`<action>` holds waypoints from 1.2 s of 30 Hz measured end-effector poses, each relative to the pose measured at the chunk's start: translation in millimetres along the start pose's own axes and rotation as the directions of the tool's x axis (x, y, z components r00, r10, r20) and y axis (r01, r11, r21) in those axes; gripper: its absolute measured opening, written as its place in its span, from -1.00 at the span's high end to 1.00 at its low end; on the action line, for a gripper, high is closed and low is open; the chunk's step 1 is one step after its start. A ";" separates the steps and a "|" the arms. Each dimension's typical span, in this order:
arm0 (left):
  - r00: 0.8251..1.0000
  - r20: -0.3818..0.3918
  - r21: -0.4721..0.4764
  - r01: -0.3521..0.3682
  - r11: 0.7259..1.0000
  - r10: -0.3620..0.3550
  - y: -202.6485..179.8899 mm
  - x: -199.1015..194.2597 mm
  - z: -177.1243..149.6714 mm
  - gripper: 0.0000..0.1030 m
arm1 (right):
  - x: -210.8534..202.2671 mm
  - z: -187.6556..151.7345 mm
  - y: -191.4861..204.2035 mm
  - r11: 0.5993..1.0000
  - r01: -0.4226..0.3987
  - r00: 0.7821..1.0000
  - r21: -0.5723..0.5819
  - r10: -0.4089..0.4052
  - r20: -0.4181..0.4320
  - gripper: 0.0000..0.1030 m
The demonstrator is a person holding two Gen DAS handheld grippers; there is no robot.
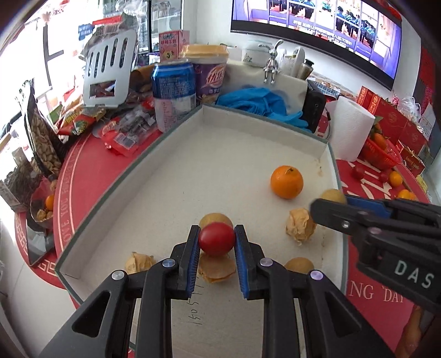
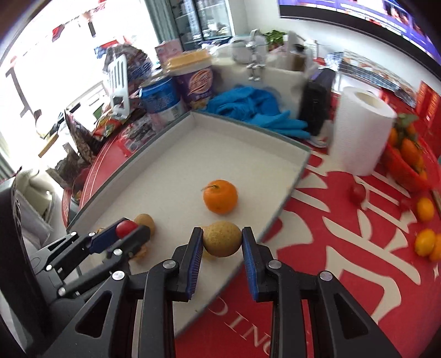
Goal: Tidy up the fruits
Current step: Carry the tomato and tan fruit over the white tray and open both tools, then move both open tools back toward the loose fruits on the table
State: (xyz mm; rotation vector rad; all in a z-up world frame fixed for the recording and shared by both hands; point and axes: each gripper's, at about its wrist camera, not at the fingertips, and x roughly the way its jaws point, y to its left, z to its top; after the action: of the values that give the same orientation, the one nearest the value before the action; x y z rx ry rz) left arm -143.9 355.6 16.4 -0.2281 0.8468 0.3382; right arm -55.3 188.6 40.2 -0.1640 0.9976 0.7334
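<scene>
The left tongs (image 1: 216,237) are clenching a red cherry tomato (image 1: 216,239) above the near part of the white tray (image 1: 248,154) — the right tongs (image 2: 222,240), reaching over the tray's right edge, are gripping a tan round fruit (image 2: 222,239); an orange (image 2: 220,196) is lying farther in.

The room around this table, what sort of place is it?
Probably a shop or office lounge: drinks fridges at the back, a big wall screen, red gift boxes and snacks around the table.

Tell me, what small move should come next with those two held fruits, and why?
Probably lower and release: the left gripper holds a small red round tomato and the right gripper a tan round fruit, both over the shallow white cardboard tray where other fruits already lie.
</scene>
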 end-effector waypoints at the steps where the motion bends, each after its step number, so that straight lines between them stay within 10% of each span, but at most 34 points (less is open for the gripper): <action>1: 1.000 -0.002 -0.001 -0.004 1.000 0.004 0.4 1.7 -1.1 0.48 | 3.7 1.2 1.4 1.000 -0.002 1.000 -0.001 0.002 -0.008 0.41; 12: 1.000 0.013 0.036 -0.021 0.999 0.021 -9.5 -0.4 -13.6 0.47 | 18.3 -3.3 12.1 0.999 0.010 0.999 -0.049 -0.012 -0.033 0.41; 14: 1.000 0.012 0.019 -0.002 1.000 0.002 -8.1 -2.4 -11.1 0.31 | 16.4 -0.6 13.8 0.998 0.005 1.000 -0.058 -0.006 -0.021 0.41; 16: 0.999 0.033 0.009 -0.007 1.000 0.007 -6.7 -7.9 -8.5 -0.29 | 10.8 3.8 11.9 0.999 -0.033 0.999 -0.044 0.032 -0.005 0.40; 18: 0.996 0.081 0.003 -0.035 0.999 0.035 -5.6 -18.2 -6.4 -0.62 | 1.4 8.6 9.1 0.998 -0.050 0.998 -0.026 0.051 0.024 -0.18; 19: 0.993 0.109 0.000 -0.047 0.999 0.047 -5.4 -25.0 -5.1 -0.62 | -4.3 9.7 7.7 0.999 -0.049 0.998 -0.020 0.050 0.047 -0.88; 20: 0.991 0.122 0.003 -0.052 0.999 0.052 -5.1 -29.5 -3.5 -0.62 | -14.0 10.3 5.2 0.999 -0.045 0.995 -0.013 0.046 0.087 -1.00; 36: 0.984 0.081 0.240 0.137 0.961 -0.161 -104.3 -59.7 -8.6 -0.65 | -96.1 -69.6 -145.4 0.935 0.135 0.978 0.328 -0.178 0.105 -1.00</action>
State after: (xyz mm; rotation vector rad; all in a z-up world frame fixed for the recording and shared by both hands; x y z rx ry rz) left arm -146.9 244.5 63.0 -0.0542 0.7586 0.1054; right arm -44.5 1.5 51.1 0.0869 0.9494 0.4224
